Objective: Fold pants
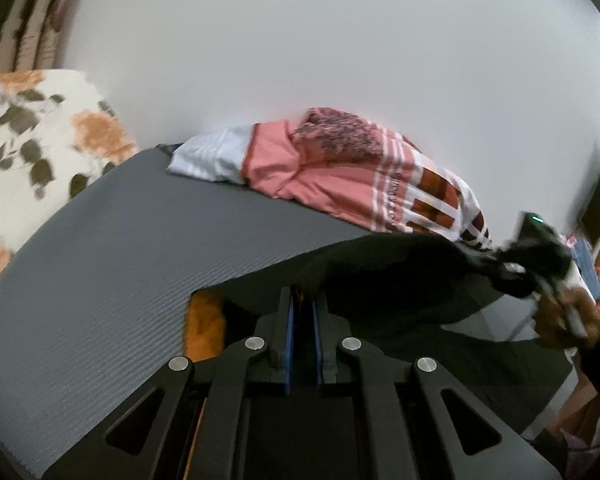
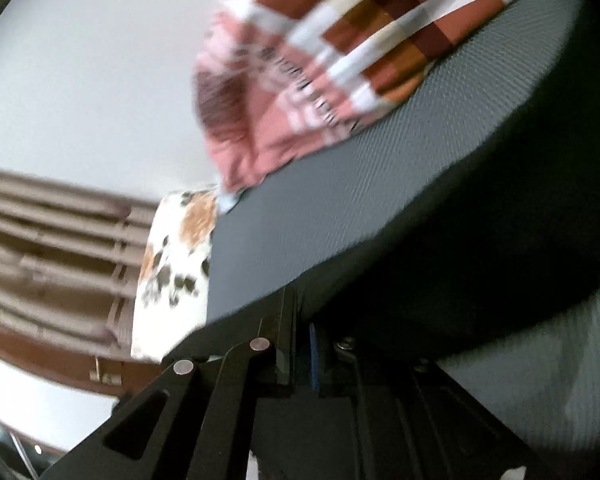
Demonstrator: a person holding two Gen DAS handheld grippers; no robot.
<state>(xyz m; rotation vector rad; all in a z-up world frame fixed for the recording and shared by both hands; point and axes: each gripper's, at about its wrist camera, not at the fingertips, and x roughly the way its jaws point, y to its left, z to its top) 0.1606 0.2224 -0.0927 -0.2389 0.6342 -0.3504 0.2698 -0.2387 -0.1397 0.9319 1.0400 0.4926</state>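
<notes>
The black pants (image 1: pixel 400 272) hang stretched above the grey mat (image 1: pixel 120 240) in the left wrist view. My left gripper (image 1: pixel 303 300) is shut on their near edge, and dark cloth shows between its blue pads. The cloth runs right to a bunched end at my right gripper (image 1: pixel 516 268), which a person's hand (image 1: pixel 568 316) holds. In the tilted, blurred right wrist view, my right gripper (image 2: pixel 302 312) is shut on the dark pants (image 2: pixel 480 260), which drape over its right finger.
A pile of pink and striped clothes (image 1: pixel 340 168) lies at the back of the mat, and is also seen as the clothes pile (image 2: pixel 320 60). A floral blanket (image 1: pixel 32 140) lies left of the mat. Something orange (image 1: pixel 204 328) shows under the lifted cloth. Curtains (image 2: pixel 52 240) hang beyond.
</notes>
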